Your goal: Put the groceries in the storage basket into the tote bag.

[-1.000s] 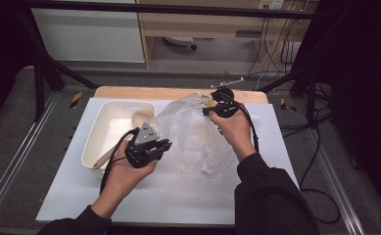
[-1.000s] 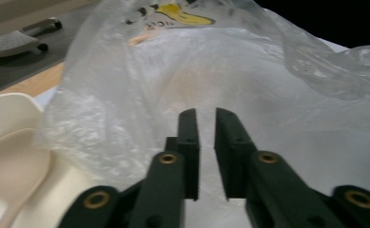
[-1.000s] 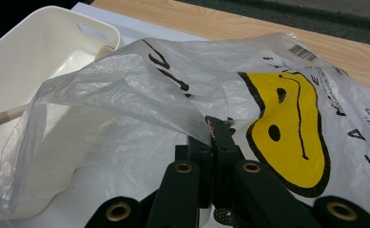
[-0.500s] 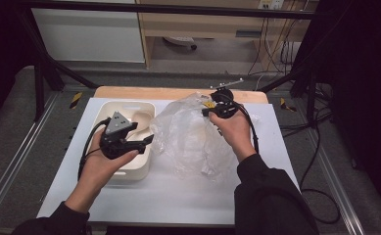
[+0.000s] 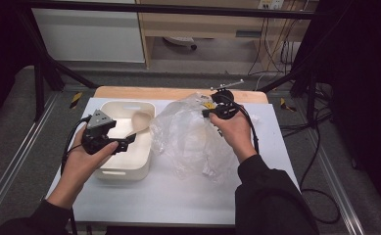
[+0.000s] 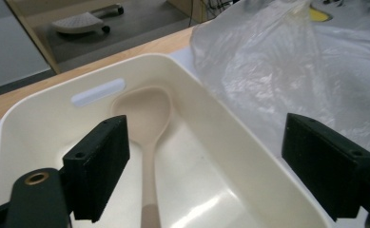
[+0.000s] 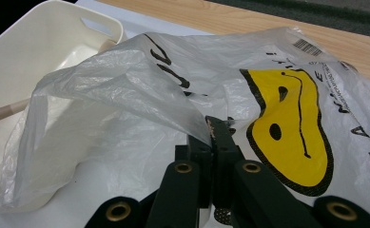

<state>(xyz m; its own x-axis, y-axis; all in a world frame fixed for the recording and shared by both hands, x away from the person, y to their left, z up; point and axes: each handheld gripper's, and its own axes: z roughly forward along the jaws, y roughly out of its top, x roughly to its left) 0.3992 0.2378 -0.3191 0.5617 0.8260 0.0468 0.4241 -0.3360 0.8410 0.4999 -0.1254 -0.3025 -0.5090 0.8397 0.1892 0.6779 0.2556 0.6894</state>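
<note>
A clear plastic bag [image 5: 193, 139] with a yellow smiley print [image 7: 287, 123] lies crumpled on the white table top. My right gripper [image 5: 212, 111] is shut on the bag's upper edge [image 7: 210, 126] and holds it raised. A cream tub [image 5: 144, 159] stands left of the bag with a beige spoon [image 6: 147, 137] lying inside it, bowl toward the far wall. My left gripper [image 5: 124, 143] hovers over the tub, open, with nothing between its pads [image 6: 99, 166]. The bag's left side [image 6: 287, 71] rests by the tub's right wall.
The white mat [image 5: 178, 196] covers a wooden table [image 5: 178, 93] whose far edge shows bare wood. Cables [image 5: 305, 156] trail off the table's right side. A black frame [image 5: 41, 73] and a wooden shelf unit [image 5: 202, 24] stand behind the table.
My left gripper has moved left, away from the bag, to above the tub. The right gripper has stayed in place, still shut on the bag.
</note>
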